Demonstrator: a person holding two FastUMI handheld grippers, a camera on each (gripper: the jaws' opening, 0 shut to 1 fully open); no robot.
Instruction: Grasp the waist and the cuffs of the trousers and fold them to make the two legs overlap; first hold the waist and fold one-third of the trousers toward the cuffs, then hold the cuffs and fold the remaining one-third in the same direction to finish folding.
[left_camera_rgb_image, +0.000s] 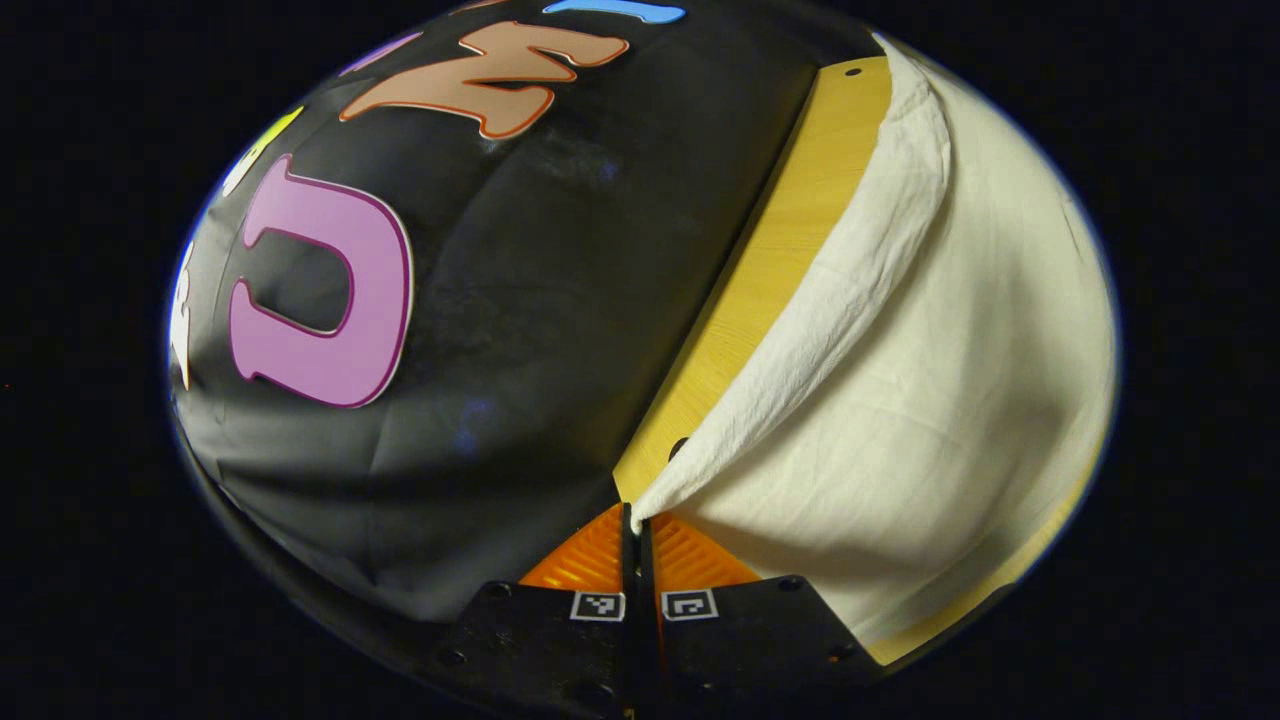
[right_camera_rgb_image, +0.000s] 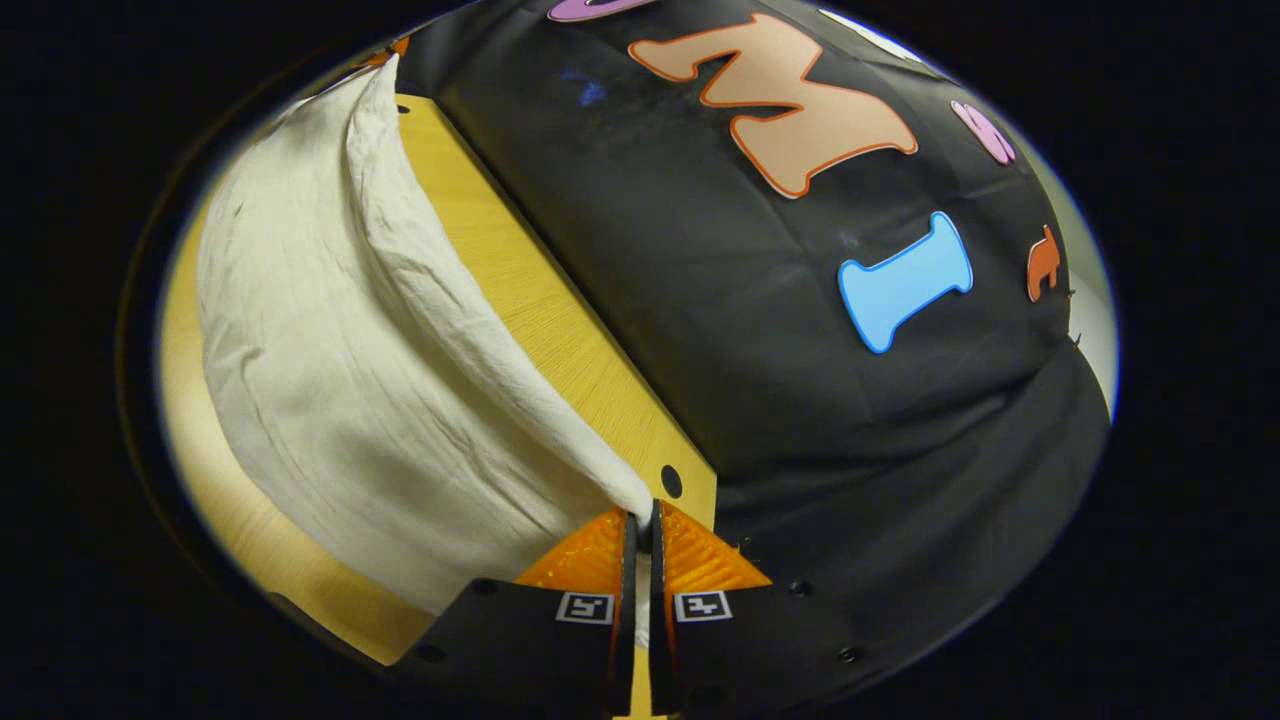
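no readable text, brand or number on anything. small square coded markers (left_camera_rgb_image: 597, 606) sit on the bases of both grippers' fingers; they carry patterns, not legible characters.

- trousers (left_camera_rgb_image: 930, 400): cream-white, thin woven cloth, lightly creased all over
- left gripper view: one corner lifted and pulled to a point at the bottom centre; a rolled, raised edge runs from that point up toward the top, rest of the cloth spreads flat to the right on the yellow wooden table (left_camera_rgb_image: 800, 230)
- right gripper view: trousers (right_camera_rgb_image: 330, 380) mirror this, corner drawn to a point low centre, raised fold running up-left, body spreading left over the table
- waist or cuff end: cannot tell
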